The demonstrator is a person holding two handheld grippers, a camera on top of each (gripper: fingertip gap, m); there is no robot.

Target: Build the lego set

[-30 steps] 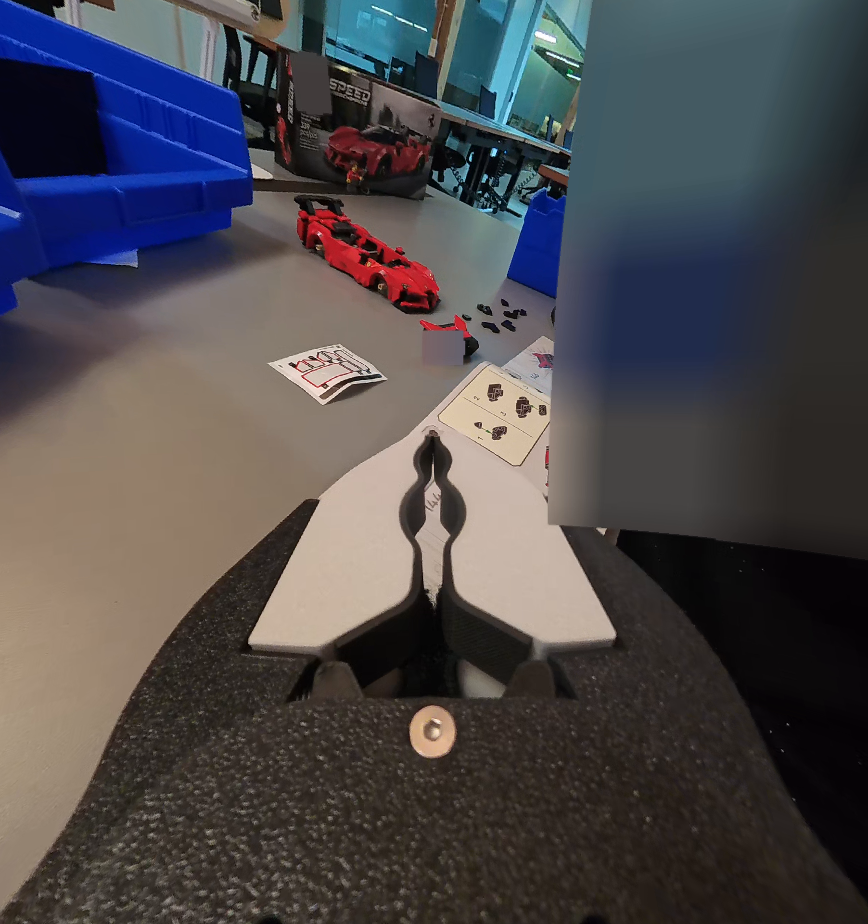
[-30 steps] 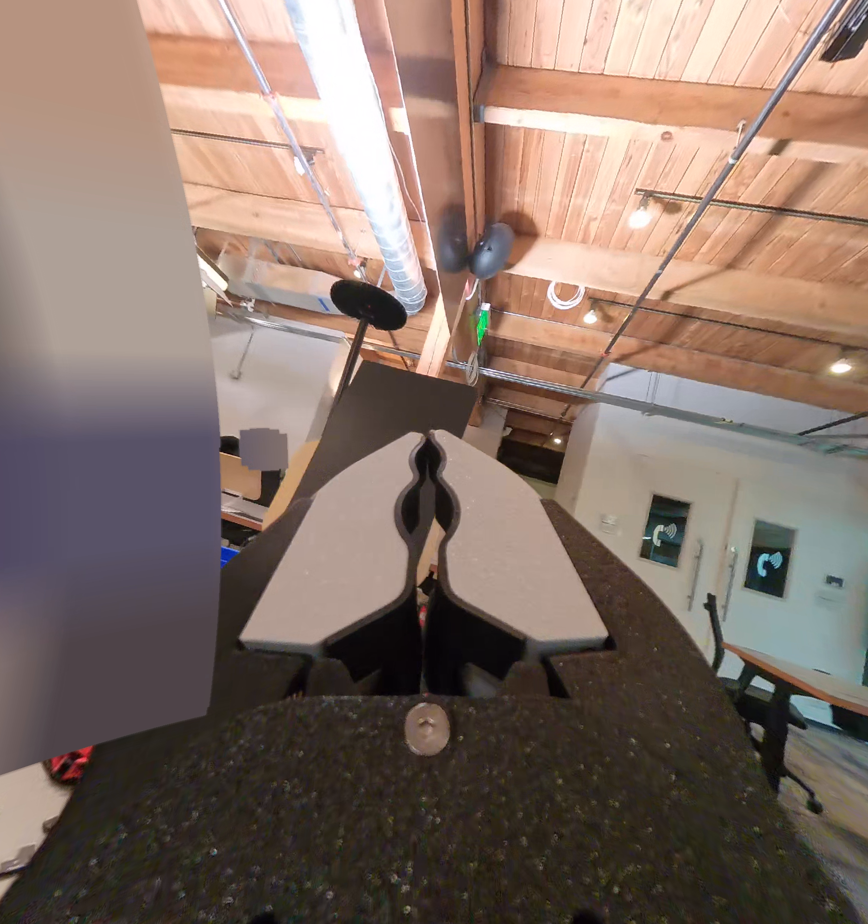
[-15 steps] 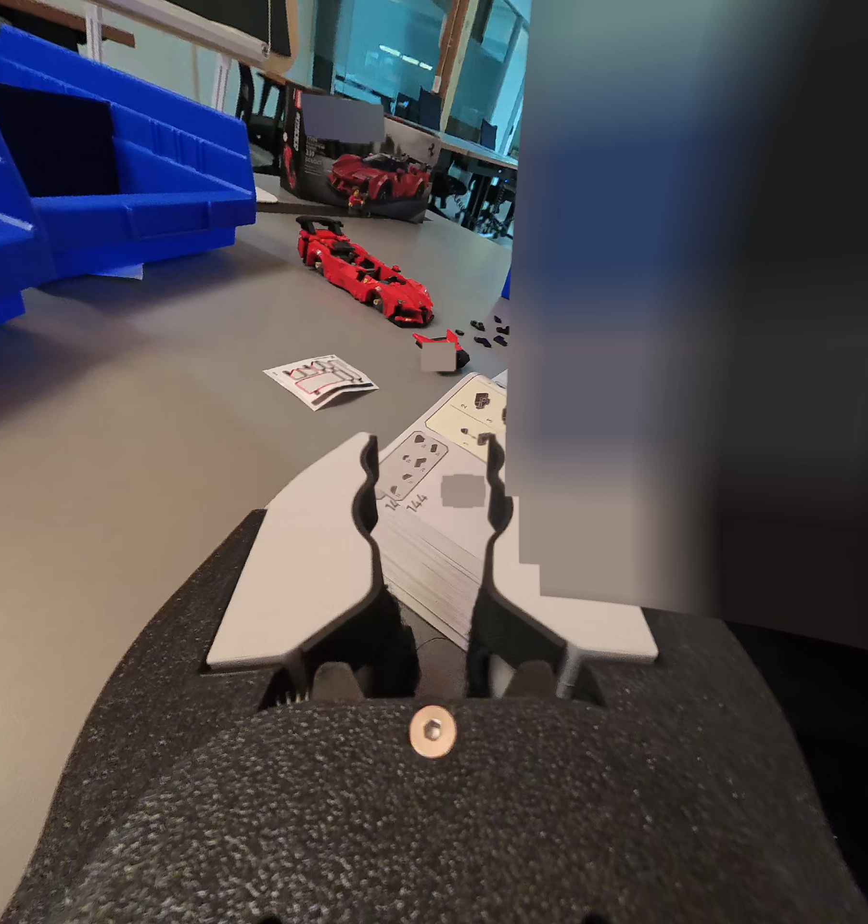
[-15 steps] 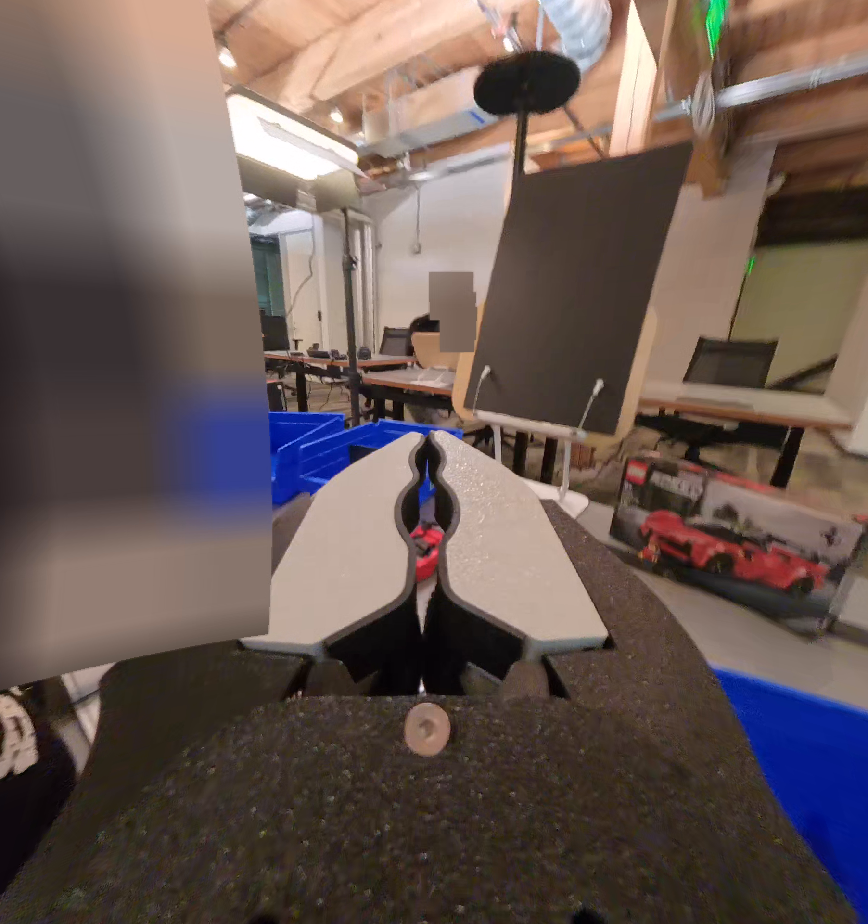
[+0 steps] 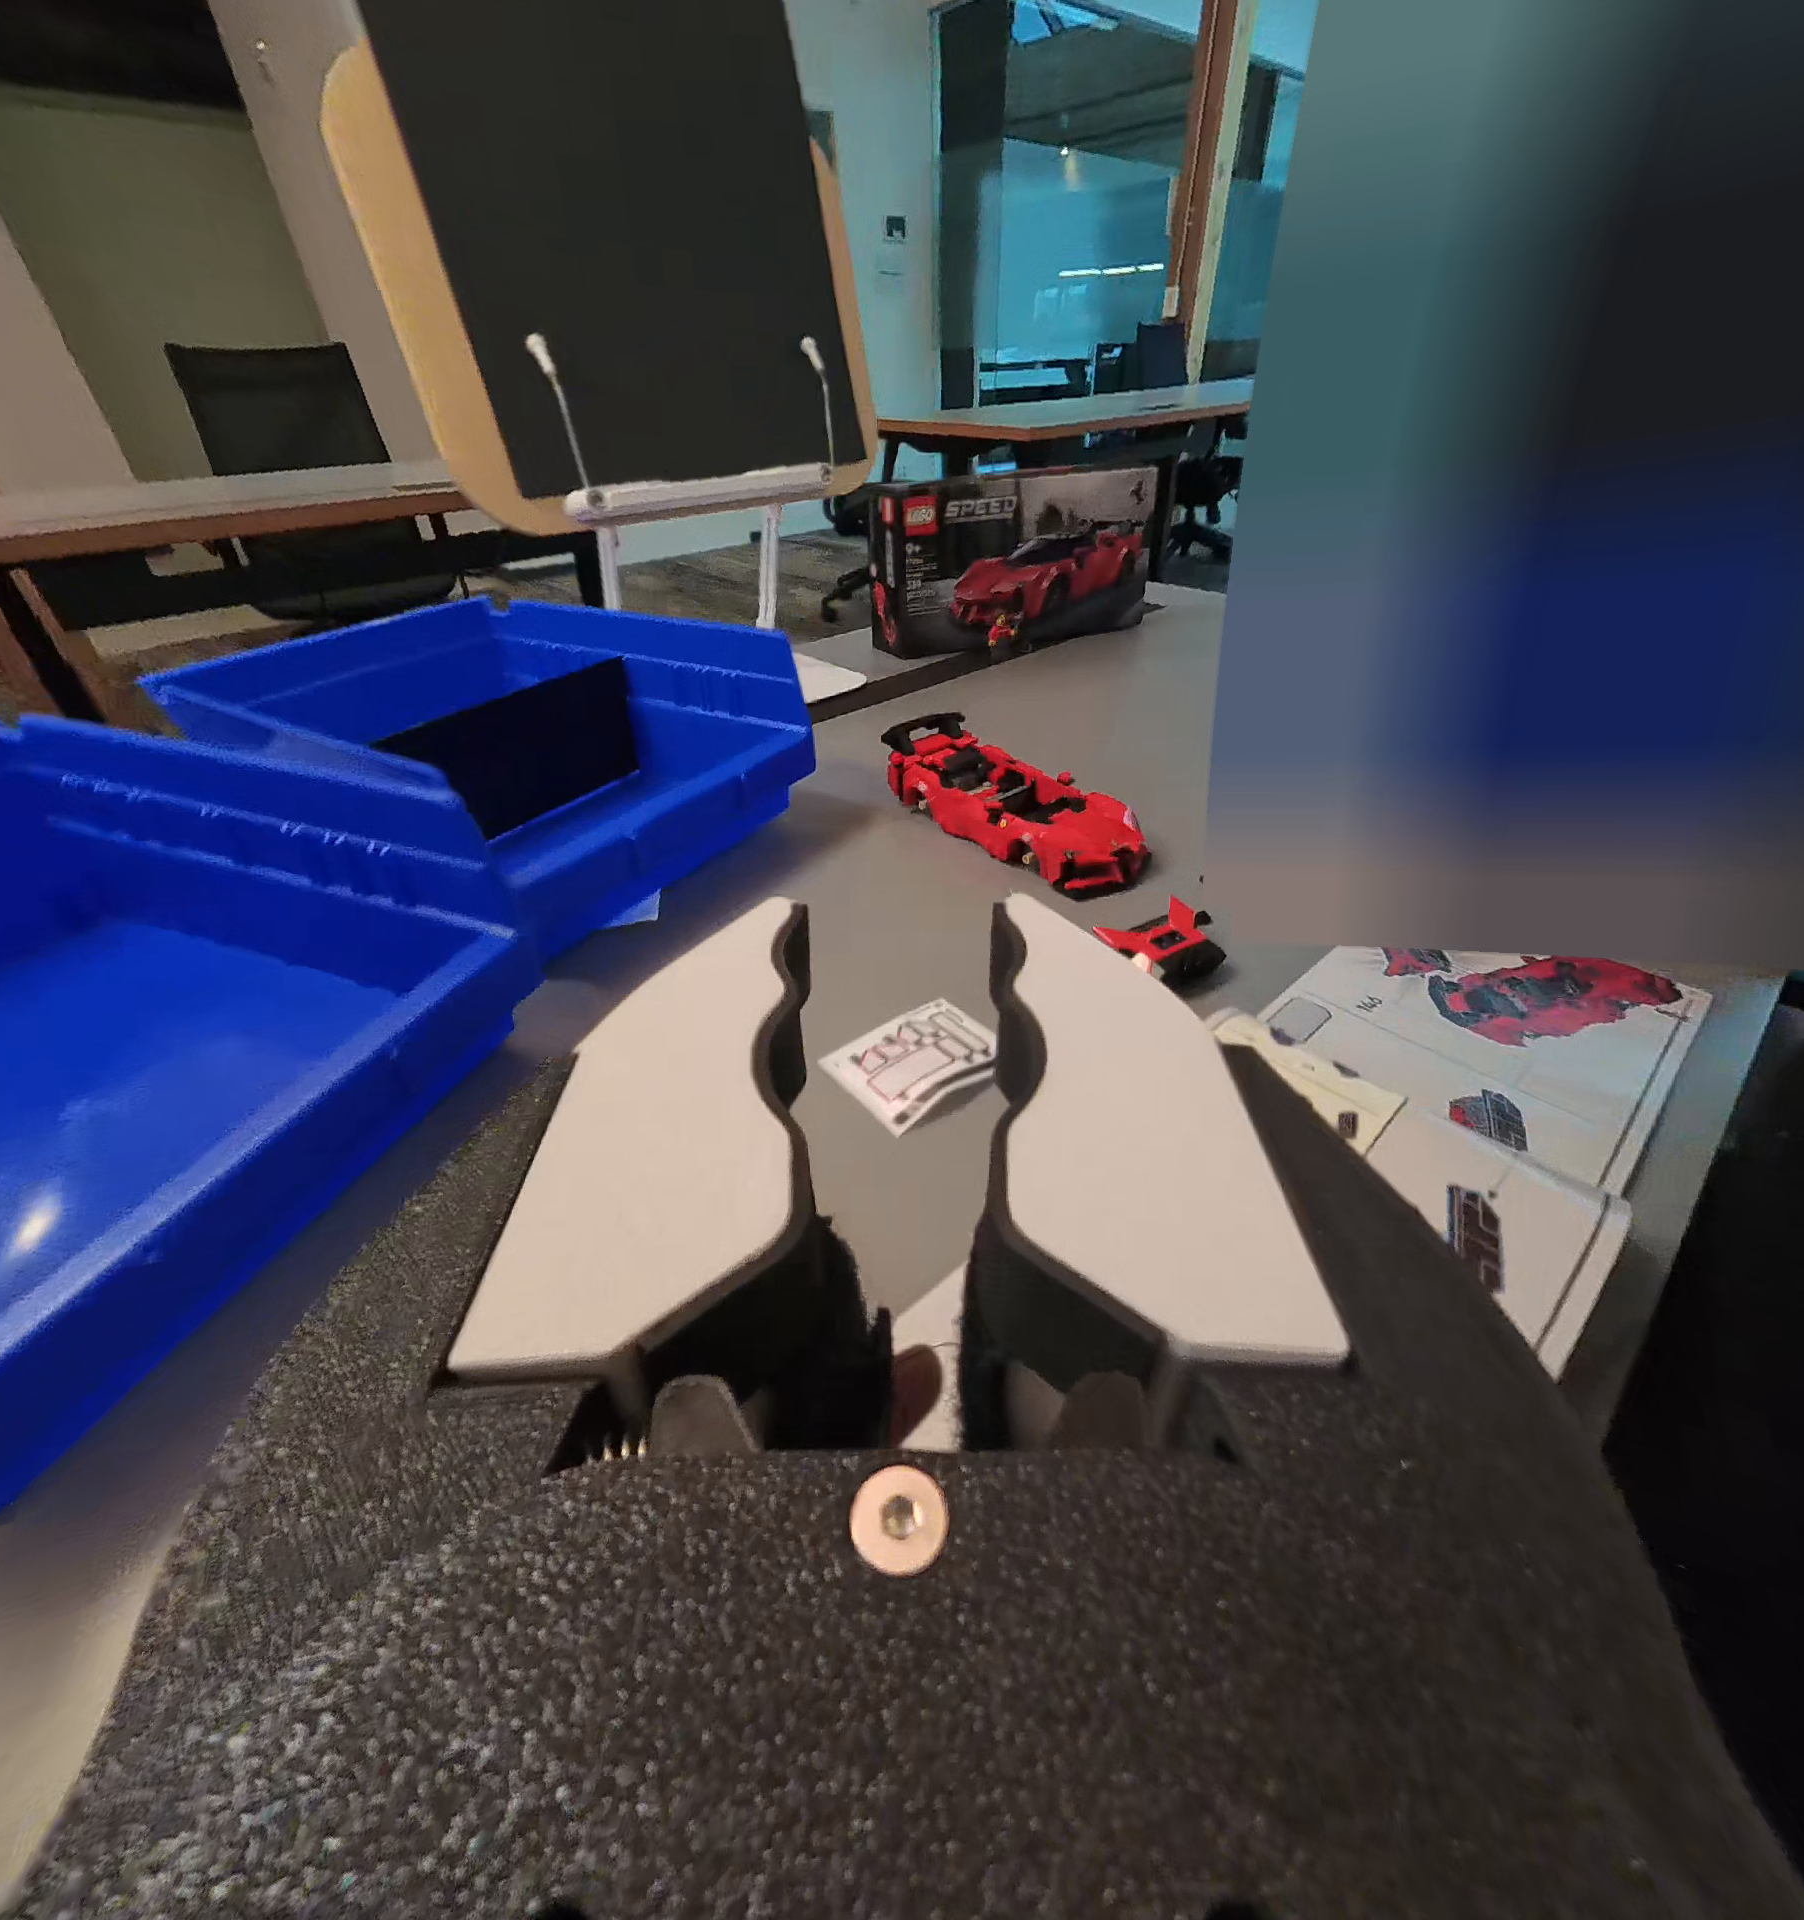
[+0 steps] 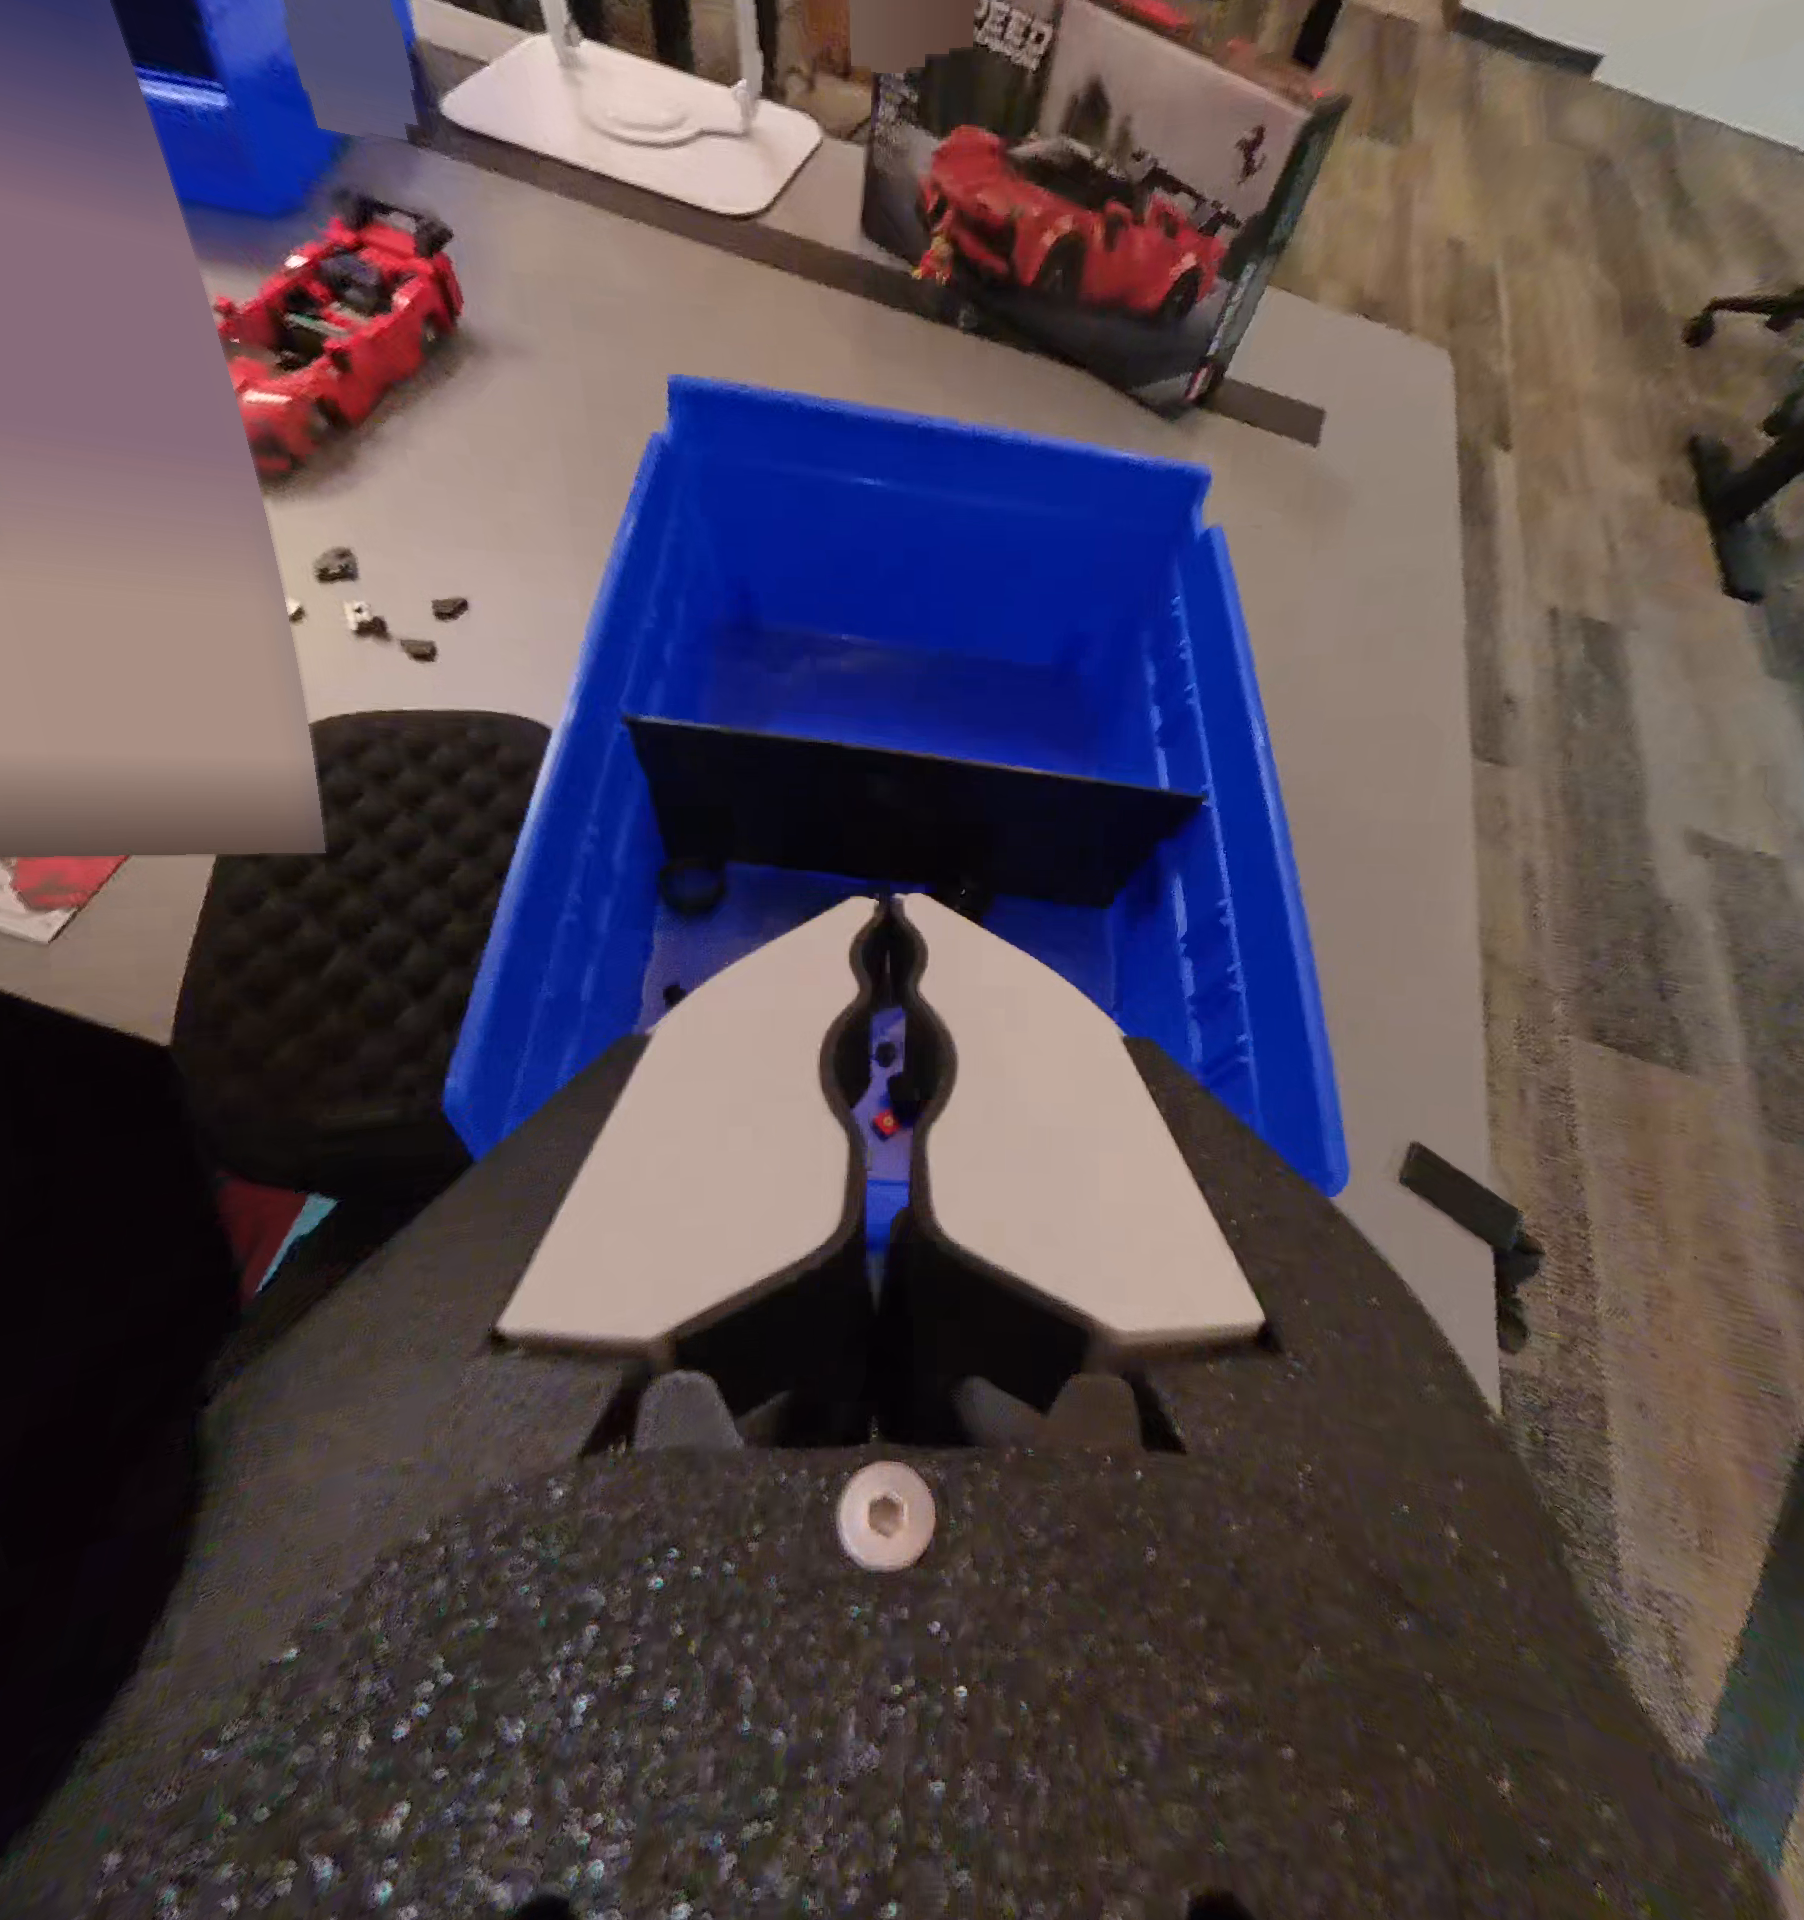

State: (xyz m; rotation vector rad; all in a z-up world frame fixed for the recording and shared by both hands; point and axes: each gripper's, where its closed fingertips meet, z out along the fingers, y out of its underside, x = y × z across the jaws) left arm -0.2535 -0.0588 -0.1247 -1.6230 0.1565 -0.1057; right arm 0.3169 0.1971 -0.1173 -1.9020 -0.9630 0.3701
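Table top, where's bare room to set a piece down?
Bare grey table lies between the blue bins and the red car, reaching to the small sticker sheet. Crowded: the open manual on the right, and loose black pieces beside the divided bin.

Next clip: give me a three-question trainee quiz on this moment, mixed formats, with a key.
1. True or false: the left gripper has its jaws apart, with nothing between them.
2. The right gripper hangs over which thing? A) car B) bin C) box
3. Fill in: a black ___ splits that bin crosswise.

Key: 1 true; 2 B; 3 divider.
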